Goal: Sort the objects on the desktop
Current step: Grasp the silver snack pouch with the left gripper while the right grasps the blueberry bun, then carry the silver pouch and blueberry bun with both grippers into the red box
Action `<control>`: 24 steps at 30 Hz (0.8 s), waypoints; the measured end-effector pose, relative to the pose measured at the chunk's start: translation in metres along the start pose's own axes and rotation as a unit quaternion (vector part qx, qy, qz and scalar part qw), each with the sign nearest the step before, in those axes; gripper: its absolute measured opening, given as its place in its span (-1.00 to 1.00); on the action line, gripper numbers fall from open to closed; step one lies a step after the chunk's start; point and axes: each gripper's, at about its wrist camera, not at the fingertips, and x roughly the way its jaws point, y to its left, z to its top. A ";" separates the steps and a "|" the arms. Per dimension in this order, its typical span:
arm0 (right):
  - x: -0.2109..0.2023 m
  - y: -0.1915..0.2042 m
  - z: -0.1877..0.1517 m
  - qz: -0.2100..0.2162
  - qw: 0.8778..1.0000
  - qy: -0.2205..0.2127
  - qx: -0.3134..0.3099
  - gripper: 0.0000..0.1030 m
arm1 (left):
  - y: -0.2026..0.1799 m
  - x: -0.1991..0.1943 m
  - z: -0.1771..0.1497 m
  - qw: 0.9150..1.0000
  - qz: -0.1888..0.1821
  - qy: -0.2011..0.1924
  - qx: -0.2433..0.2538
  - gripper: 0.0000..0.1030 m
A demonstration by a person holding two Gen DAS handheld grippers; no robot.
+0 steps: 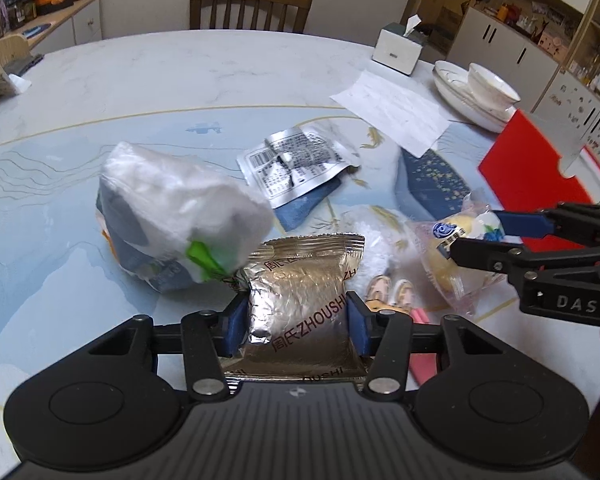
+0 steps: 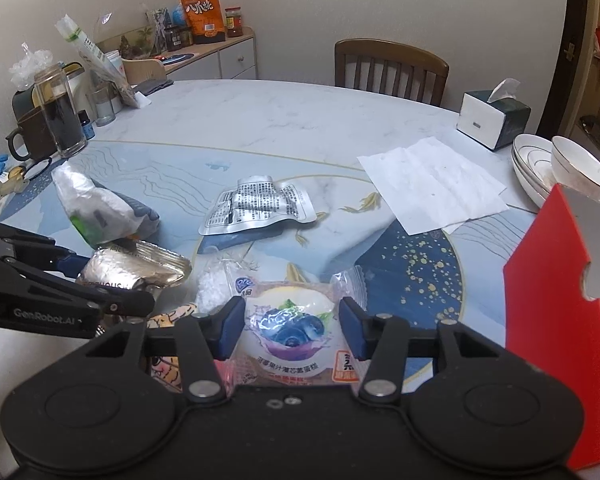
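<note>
Sorting under way, far from done. Left gripper (image 1: 296, 326) fingers clamp foil pack (image 1: 304, 304); right gripper (image 2: 291, 330) fingers clamp cake (image 2: 290, 328). Silver sachet (image 2: 256, 210) at 12 o'clock, white bag (image 1: 180, 212) at 10 lie unsorted on bench (image 2: 284, 120).

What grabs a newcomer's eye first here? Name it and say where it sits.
First, both grippers are loaded: the left gripper clamps a gold foil snack packet, and the right gripper clamps a clear-wrapped blueberry cake. Next comes the bright red box at the table's right edge, in front of stacked white dishes. A crumpled silver pouch lies mid-table.
</note>
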 end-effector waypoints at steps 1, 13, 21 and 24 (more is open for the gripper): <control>-0.002 -0.001 0.000 0.001 1.000 0.000 0.002 -0.02 | 0.000 -0.002 0.001 1.000 -0.003 0.000 -0.003 -0.05; -0.035 -0.016 -0.001 0.025 0.999 -0.009 0.025 -0.02 | -0.016 -0.030 0.002 0.999 -0.047 -0.004 -0.017 -0.05; -0.060 -0.033 -0.006 0.040 0.998 -0.014 0.045 -0.02 | -0.027 -0.048 0.006 0.998 -0.059 -0.028 -0.025 -0.05; -0.067 -0.041 -0.008 0.044 0.997 -0.017 0.053 -0.02 | -0.022 -0.049 0.009 0.993 -0.092 -0.034 -0.067 -0.05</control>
